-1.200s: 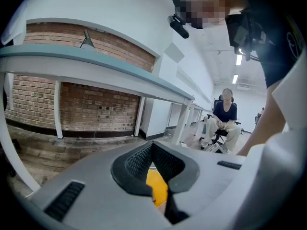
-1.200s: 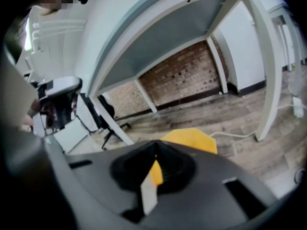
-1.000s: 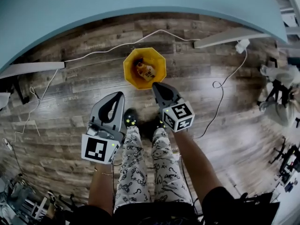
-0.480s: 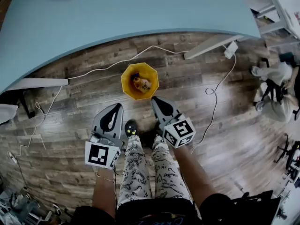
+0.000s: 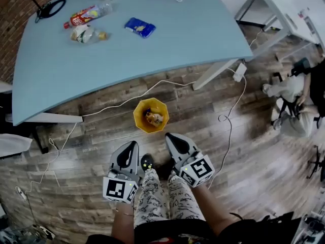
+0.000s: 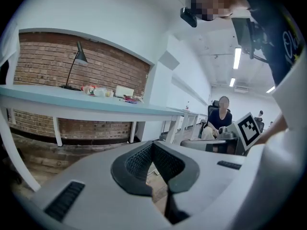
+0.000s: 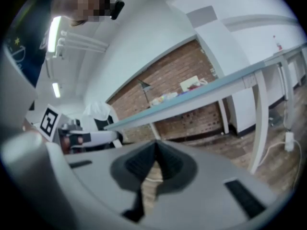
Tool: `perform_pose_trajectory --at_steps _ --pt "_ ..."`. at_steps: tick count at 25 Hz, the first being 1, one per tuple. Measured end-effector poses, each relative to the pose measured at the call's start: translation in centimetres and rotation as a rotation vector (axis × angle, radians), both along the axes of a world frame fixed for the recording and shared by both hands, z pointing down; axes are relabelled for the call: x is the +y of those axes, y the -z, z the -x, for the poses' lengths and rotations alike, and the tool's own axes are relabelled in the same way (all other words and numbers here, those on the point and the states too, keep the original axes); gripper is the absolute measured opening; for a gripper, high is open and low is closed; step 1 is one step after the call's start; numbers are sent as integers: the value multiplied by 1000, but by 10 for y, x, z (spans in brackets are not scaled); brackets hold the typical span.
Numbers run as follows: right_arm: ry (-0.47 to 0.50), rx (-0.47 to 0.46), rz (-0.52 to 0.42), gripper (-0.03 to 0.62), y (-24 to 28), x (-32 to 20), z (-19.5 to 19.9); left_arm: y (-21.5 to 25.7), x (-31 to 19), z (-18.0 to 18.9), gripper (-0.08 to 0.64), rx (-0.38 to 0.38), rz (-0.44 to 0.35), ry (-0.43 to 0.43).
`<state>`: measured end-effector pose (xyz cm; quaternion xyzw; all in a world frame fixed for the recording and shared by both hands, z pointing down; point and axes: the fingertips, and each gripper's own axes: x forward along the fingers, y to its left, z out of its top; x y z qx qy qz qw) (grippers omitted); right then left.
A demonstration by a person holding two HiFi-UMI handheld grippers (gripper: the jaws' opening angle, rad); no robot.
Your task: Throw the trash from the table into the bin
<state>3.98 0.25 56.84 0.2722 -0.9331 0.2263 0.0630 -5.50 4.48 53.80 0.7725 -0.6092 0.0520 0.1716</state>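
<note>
Both the left gripper [image 5: 130, 149] and the right gripper [image 5: 171, 139] are lifting away from the bin [image 5: 138, 117], jaws clenched on nothing. One scrap [image 5: 154, 118] is lying in the bin, lower centre.

The head view is now taking in the table [image 5: 152, 55]. A bottle [image 5: 86, 15], a clear wrapper [image 5: 84, 33] and a blue packet [image 5: 140, 27] are waiting at upper left, so more fetching looks due.

Only the left gripper view is showing a seated person [image 6: 221, 116], at right.

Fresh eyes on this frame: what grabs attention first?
The yellow bin stands on the wood floor just ahead of the person's feet, with a piece of trash in it. Beyond it, the light-blue table carries more litter at its far left: a bottle, a blue packet and a crumpled wrapper. The left gripper and right gripper flank the feet, both shut and empty.
</note>
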Motion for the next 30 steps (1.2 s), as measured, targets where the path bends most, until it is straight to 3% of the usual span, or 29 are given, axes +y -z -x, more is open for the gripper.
perform_pose_trajectory --at_steps 7,18,24,30 --pt "-55 -30 -5 8 45 1 -21 41 0 -5 8 -31 -20 -31" --pt "-79 -105 -50 8 143 -3 -14 125 -2 -44 8 -75 -79 -203" --pt "-58 -115 -92 8 173 0 -23 169 -16 -54 8 -61 -147 -198" --pt "-61 -166 -126 8 200 7 -32 191 -22 -55 8 -60 -154 -196"
